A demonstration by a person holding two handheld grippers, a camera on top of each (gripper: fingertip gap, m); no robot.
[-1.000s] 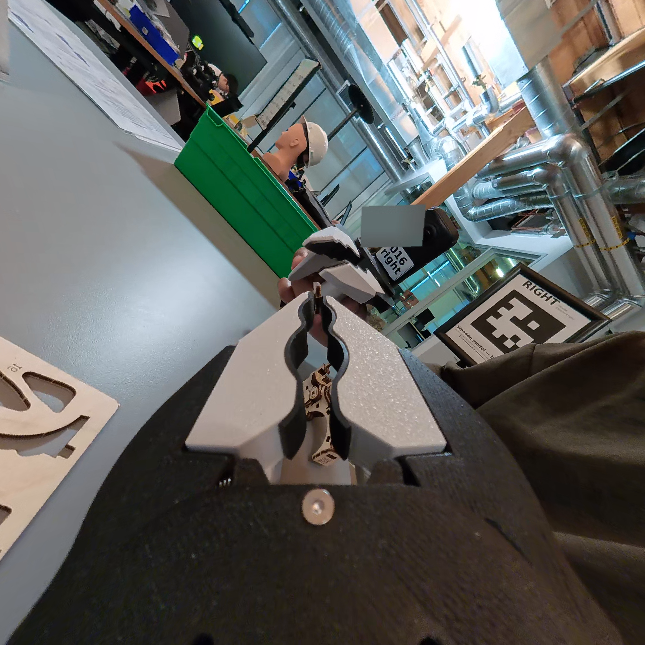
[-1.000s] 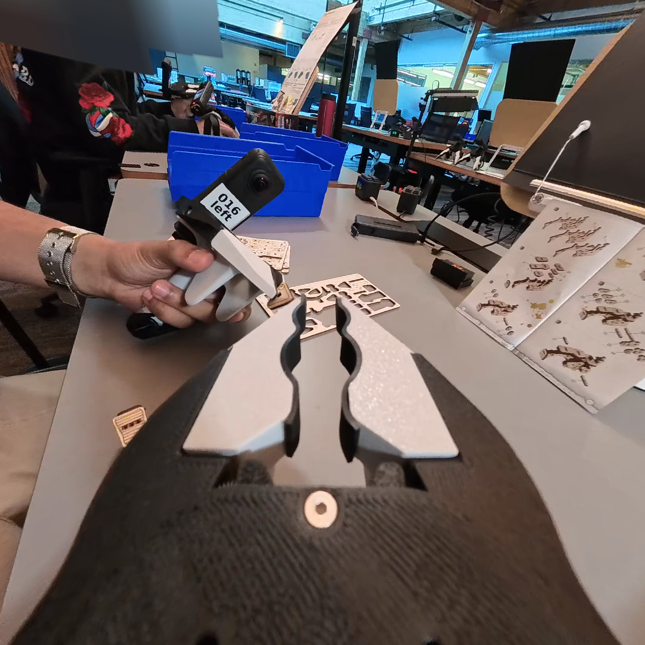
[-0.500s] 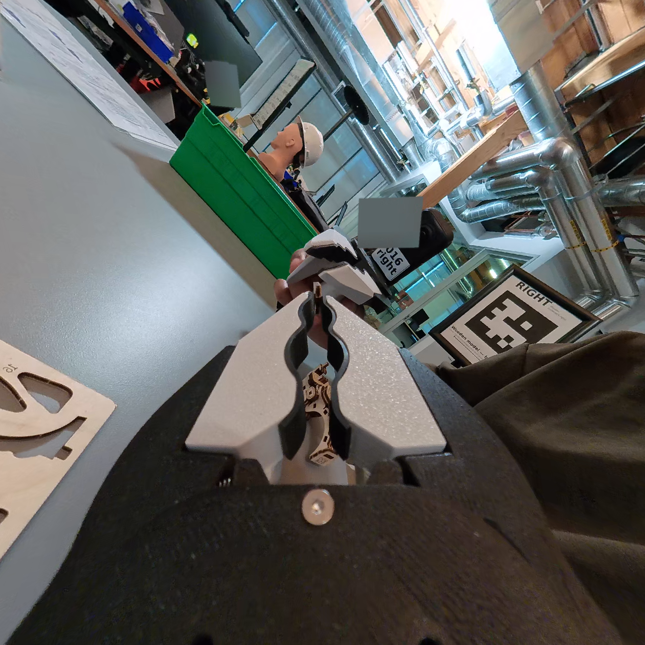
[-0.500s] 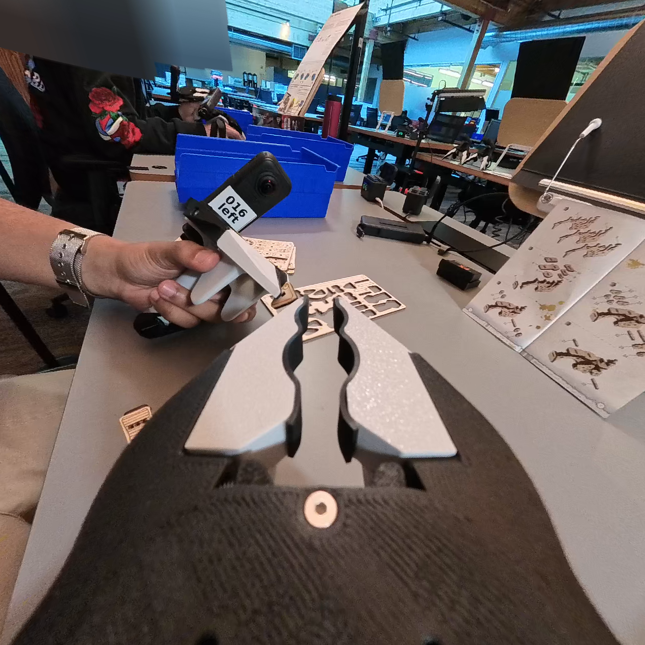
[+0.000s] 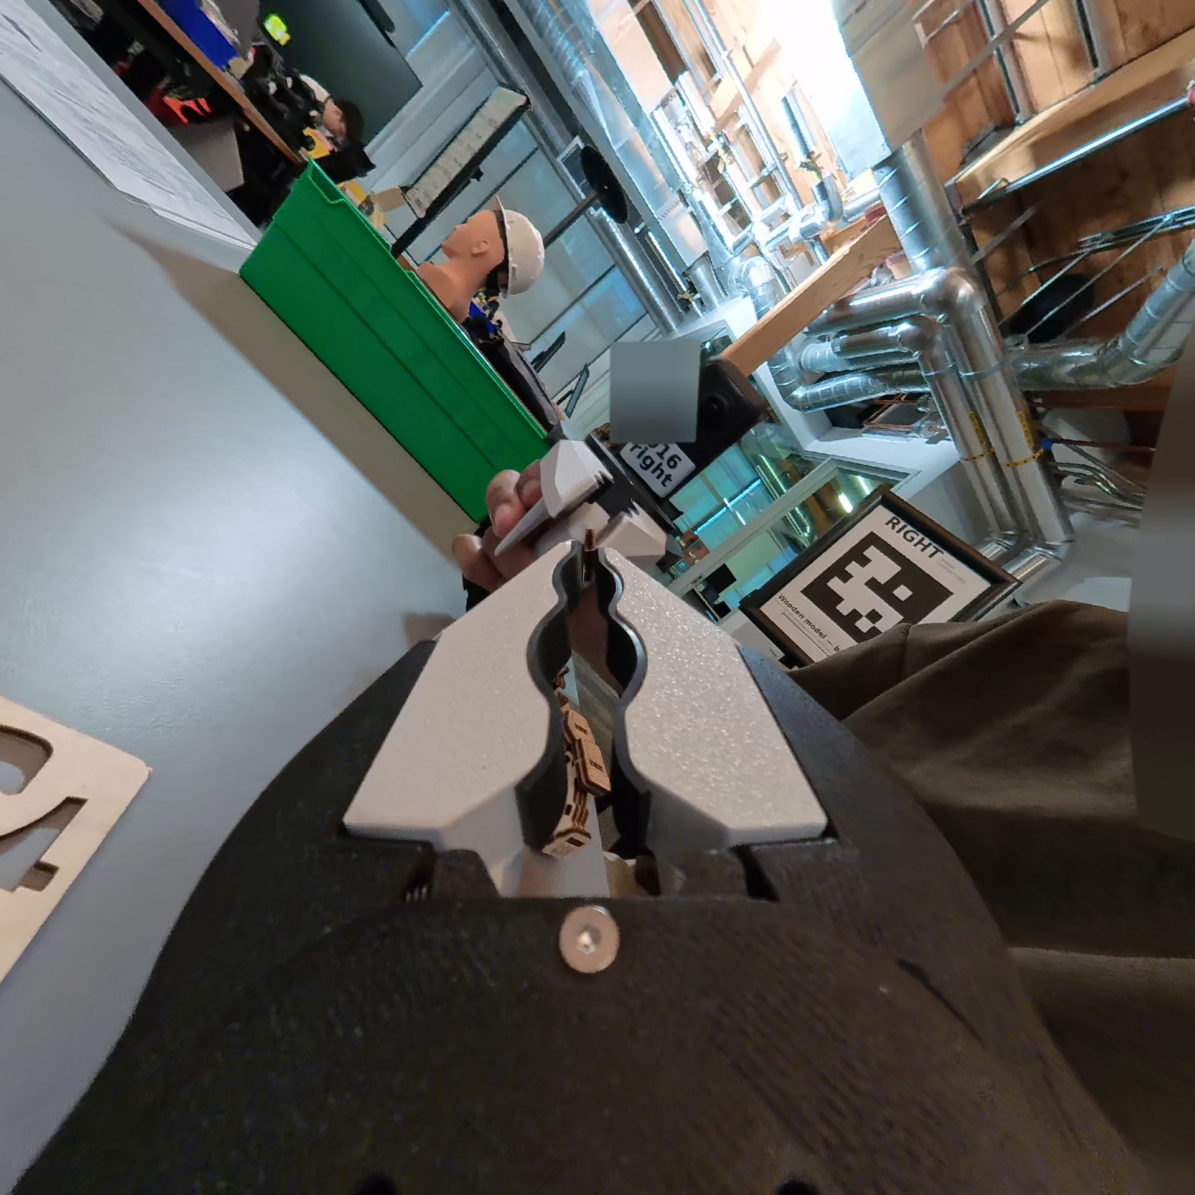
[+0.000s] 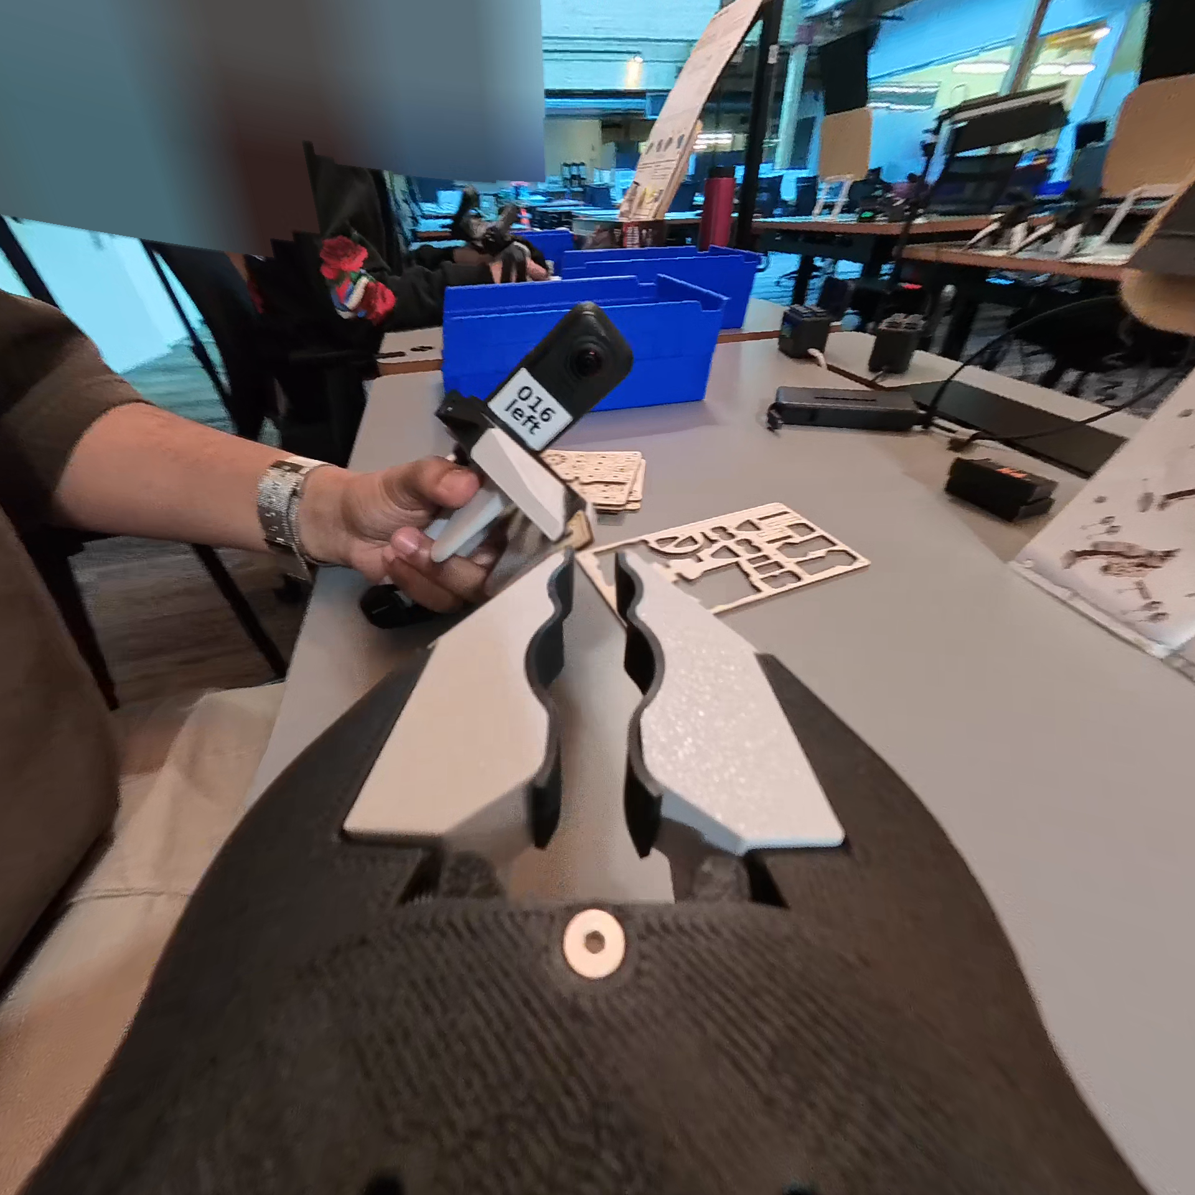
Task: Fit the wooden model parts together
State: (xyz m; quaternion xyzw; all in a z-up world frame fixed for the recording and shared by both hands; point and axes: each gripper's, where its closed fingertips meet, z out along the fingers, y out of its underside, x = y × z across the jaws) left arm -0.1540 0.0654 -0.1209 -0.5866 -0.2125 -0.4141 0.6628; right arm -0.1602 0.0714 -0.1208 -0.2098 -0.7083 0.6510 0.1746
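Since a moment ago our two grippers have come closer together, and our right one now sits just past the tips of our left one.

Our left gripper (image 5: 587, 561) has its fingers pressed nearly together, and it pinches a small wooden part (image 5: 577, 769). That flat, thin part stands on edge in the gap. Its long side runs along the fingers, from down near the gripper's body up to the tips, where a little dark bit pokes out. From the right wrist view, the same left gripper (image 6: 569, 527) is tilted down toward the table, and the wooden part (image 6: 580, 531) shows as a small brown tab at its tips.

Our right gripper (image 6: 592, 566) has its fingers spread a little, with a clear gap, and holds nothing. Its tips are just beside the brown tab; we cannot tell if they touch it. In the left wrist view, the right gripper (image 5: 604, 511) is straight ahead of the part.

Past the tips, a cut-out wooden sheet (image 6: 731, 556) lies flat on the grey table (image 6: 905, 679). A small stack of wooden sheets (image 6: 598, 475) lies behind the left gripper, and blue bins (image 6: 646, 336) stand farther back.
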